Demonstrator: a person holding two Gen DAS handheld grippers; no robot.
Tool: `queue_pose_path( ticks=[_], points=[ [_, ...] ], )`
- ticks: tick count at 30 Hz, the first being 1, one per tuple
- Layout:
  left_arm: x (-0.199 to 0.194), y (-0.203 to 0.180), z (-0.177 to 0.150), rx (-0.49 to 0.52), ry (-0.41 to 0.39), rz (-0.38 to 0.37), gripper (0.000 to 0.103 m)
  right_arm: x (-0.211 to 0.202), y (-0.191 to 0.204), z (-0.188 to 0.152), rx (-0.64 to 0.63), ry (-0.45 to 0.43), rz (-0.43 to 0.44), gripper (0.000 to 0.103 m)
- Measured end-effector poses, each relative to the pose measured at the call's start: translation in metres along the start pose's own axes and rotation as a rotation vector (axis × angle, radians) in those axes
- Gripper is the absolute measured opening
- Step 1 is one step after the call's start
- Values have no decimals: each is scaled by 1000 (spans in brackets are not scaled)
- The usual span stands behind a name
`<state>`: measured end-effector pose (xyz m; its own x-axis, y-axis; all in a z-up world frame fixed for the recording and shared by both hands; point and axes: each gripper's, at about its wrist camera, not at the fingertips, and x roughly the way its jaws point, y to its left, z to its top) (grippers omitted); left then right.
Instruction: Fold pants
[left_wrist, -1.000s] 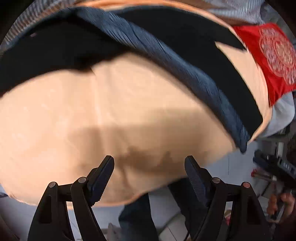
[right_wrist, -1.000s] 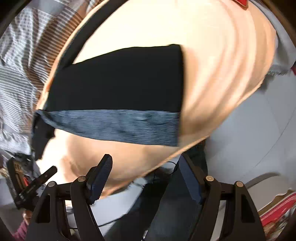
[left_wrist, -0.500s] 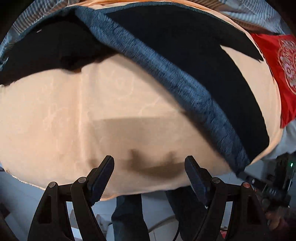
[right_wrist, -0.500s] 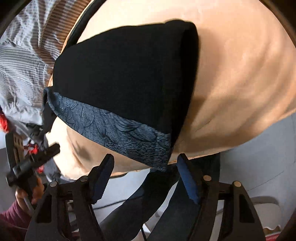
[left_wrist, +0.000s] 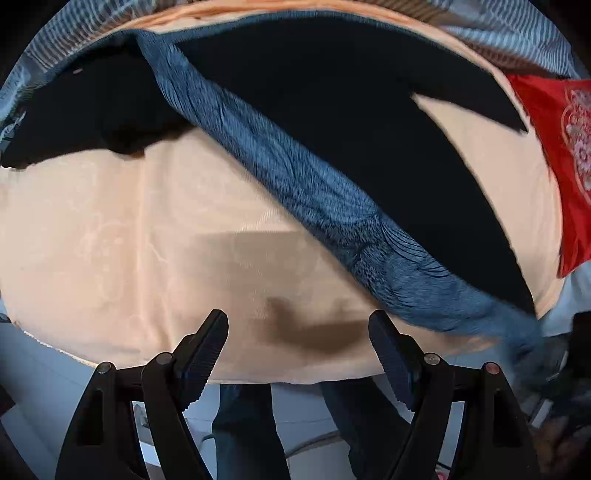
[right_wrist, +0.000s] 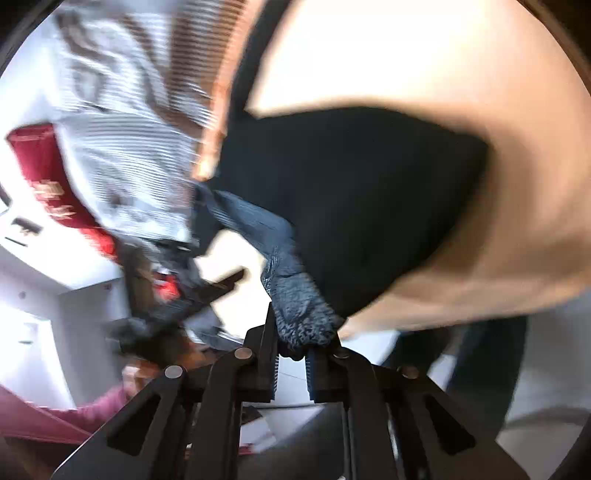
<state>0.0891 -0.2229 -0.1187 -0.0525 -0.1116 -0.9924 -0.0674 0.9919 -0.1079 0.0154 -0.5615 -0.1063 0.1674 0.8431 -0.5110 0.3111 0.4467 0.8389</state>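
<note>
Peach blanket (left_wrist: 155, 229) bears black pants (right_wrist: 351, 199); right tongs (right_wrist: 291, 345) closing on their hem.

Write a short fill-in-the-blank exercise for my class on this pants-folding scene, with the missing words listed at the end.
1. The pants are mostly ____ in colour, with a patterned blue band.
2. They lie on a ____-coloured blanket.
3. The right hand-held gripper is closing on the ____ band of the pants.
4. The left hand-held gripper has its fingers spread, with ____ between them.

Missing words: black; peach; blue; nothing
</note>
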Motion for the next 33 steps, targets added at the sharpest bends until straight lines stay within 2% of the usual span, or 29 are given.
queue_pose_path(
  ticks=[3,7,8,9,12,14,16,17,19,20,22,25,28,33],
  points=[
    [-26,5,14,-19,-38,-23,80,-28,40,33,-47,-59,81,12],
    [-62,12,44,-28,-117,-62,80,-58,90,91,-134,-137,105,12],
    [-69,13,53,-18,-137,-58,80,-61,99,103,-153,-152,88,12],
    [-77,14,64,-10,-159,-58,80,-67,110,121,-176,-174,67,4],
    [-86,16,88,12,-199,-61,80,-80,127,169,-188,-225,53,2],
    [-85,13,101,28,-216,-58,80,-86,132,200,-197,-253,-9,2],
    [-79,15,114,33,-196,-45,80,-82,137,225,-213,-258,-156,3],
    [-76,15,117,39,-185,-63,80,-79,134,228,-215,-251,-217,7],
    [-64,7,114,70,-180,-75,80,-69,120,224,-189,-212,-249,9],
    [-58,5,115,96,-173,-59,80,-63,113,219,-191,-188,-289,15],
    [-42,1,113,120,-144,-18,80,-43,99,208,-245,-135,-425,58],
    [-21,1,106,72,-95,-26,80,-11,79,208,-340,-23,-536,60],
    [-10,1,97,5,-86,0,80,1,67,225,-387,18,-548,54],
    [2,-2,87,-84,-69,8,80,26,55,259,-431,118,-552,50]
  ],
)
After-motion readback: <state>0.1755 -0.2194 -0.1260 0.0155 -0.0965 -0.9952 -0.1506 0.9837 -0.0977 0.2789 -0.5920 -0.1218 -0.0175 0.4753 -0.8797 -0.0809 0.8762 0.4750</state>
